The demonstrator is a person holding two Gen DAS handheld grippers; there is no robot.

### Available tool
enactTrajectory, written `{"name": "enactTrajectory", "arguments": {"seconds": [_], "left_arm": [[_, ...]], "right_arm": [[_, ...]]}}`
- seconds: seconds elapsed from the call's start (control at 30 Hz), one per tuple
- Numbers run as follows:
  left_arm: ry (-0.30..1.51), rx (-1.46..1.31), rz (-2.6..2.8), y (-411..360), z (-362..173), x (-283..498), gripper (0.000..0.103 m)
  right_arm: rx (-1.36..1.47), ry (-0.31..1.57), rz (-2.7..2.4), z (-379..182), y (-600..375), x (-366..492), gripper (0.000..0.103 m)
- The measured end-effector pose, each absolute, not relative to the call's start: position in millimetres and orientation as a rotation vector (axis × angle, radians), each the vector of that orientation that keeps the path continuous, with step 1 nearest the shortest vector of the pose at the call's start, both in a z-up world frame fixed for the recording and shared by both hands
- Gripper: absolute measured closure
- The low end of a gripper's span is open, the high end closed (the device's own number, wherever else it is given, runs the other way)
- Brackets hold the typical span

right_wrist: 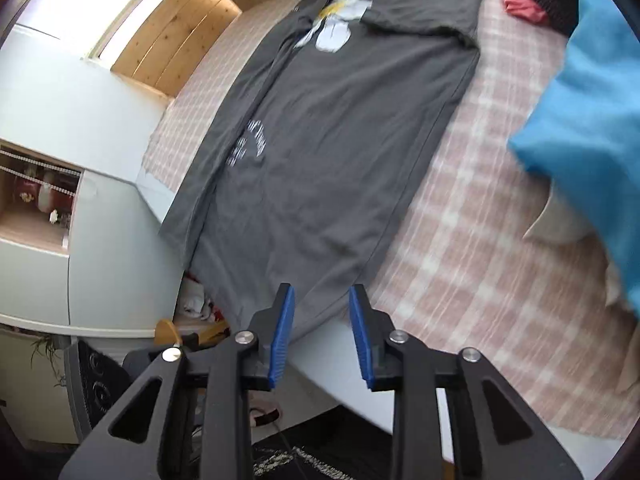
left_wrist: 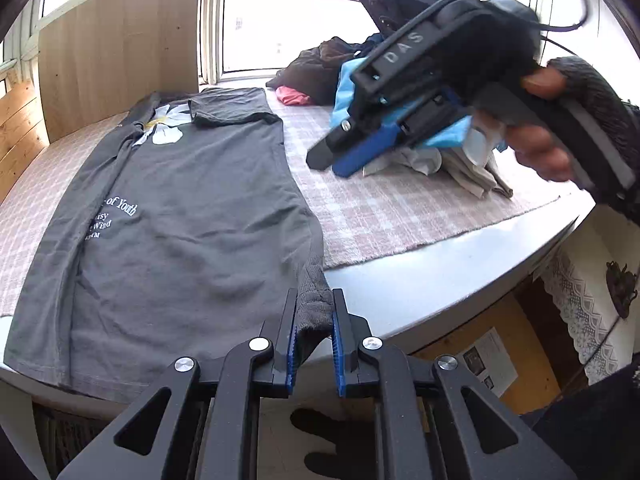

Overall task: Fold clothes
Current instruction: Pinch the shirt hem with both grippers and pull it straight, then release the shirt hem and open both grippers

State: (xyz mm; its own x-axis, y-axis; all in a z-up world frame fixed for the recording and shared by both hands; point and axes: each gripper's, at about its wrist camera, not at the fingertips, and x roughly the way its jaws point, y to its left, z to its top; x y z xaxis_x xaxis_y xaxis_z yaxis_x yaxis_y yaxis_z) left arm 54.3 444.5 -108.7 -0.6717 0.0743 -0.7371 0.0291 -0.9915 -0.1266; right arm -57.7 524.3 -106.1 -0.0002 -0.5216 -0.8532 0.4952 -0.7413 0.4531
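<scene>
- While the left wrist view looks along the table, the left gripper [left_wrist: 314,320] has its jaws clamped on the near right hem corner of the grey T-shirt [left_wrist: 180,220], a bunch of fabric pinched between the blue pads [left_wrist: 291,356].
- That shirt lies lengthwise on the pink checked cloth [left_wrist: 380,208], its left side and a sleeve folded inward, a white flower print [left_wrist: 166,128] near the far end and white lettering at mid-length.
- Its hem end hangs slightly past the cloth onto the bare white tabletop [left_wrist: 420,300].
- Up at the right, the right gripper [left_wrist: 328,162] hovers above the cloth, gripped by a gloved hand [left_wrist: 560,128]; its fingers sit close together with nothing between them, though I cannot tell if they fully meet.
- Behind it sits a pile of clothes [left_wrist: 320,68], with a blue garment [left_wrist: 346,92] and pale ones nearest.
- From the right wrist view, the right gripper [right_wrist: 322,304] shows its jaws parted and empty, held over the hem end of the grey T-shirt [right_wrist: 340,140].
- Beside the shirt, the blue garment [right_wrist: 580,120] lies on the pink checked cloth [right_wrist: 480,260].
</scene>
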Motion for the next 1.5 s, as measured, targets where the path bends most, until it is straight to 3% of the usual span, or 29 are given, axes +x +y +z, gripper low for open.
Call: {"name": "enactTrajectory", "arguments": {"seconds": [0.23, 0.37, 0.47, 0.67, 0.7, 0.73, 0.77, 0.93, 1.23, 1.33, 1.4, 1.5], "left_arm": [[-0.296, -1.295, 2.817, 427.7, -104.9, 40.5, 0.090], [-0.285, -1.330, 2.836, 424.1, -99.0, 38.9, 0.090], [-0.413, -1.331, 2.835, 416.8, -94.6, 43.4, 0.090], [-0.489, -1.318, 2.838, 416.0, -94.9, 46.5, 0.090], [-0.498, -1.315, 2.840, 416.2, -95.0, 47.0, 0.090], [-0.511, -1.312, 2.838, 414.7, -95.7, 46.9, 0.090], [-0.527, -1.309, 2.837, 413.0, -96.5, 47.3, 0.090], [-0.669, -1.278, 2.891, 390.7, -97.5, 62.1, 0.090], [-0.925, -1.231, 3.039, 338.8, -98.1, 99.6, 0.093], [-1.006, -1.244, 3.020, 322.9, -107.0, 105.0, 0.093], [-0.966, -1.281, 2.988, 328.2, -110.8, 98.7, 0.093], [-0.870, -1.356, 2.929, 339.3, -120.3, 85.1, 0.068]], "right_arm": [[1.584, 0.074, -2.117, -113.6, 519.7, -268.0, 0.064], [1.674, -0.099, -2.121, -138.9, 524.7, -339.3, 0.064], [1.718, -0.191, -2.089, -152.2, 525.0, -368.6, 0.064], [1.713, -0.189, -1.990, -159.7, 507.0, -386.3, 0.062], [1.717, -0.167, -1.978, -160.2, 502.9, -387.2, 0.072], [1.722, -0.138, -1.971, -160.5, 498.7, -387.8, 0.089], [1.727, -0.110, -1.963, -160.8, 494.5, -388.5, 0.093], [1.716, -0.271, -1.927, -148.1, 488.5, -397.9, 0.096], [1.572, -0.215, -1.917, -94.6, 401.2, -405.7, 0.100], [1.563, -0.038, -1.929, -86.4, 363.1, -400.2, 0.100], [1.542, 0.120, -1.935, -82.6, 350.2, -389.5, 0.100], [1.536, 0.231, -1.950, -82.6, 356.8, -376.5, 0.098]]}}
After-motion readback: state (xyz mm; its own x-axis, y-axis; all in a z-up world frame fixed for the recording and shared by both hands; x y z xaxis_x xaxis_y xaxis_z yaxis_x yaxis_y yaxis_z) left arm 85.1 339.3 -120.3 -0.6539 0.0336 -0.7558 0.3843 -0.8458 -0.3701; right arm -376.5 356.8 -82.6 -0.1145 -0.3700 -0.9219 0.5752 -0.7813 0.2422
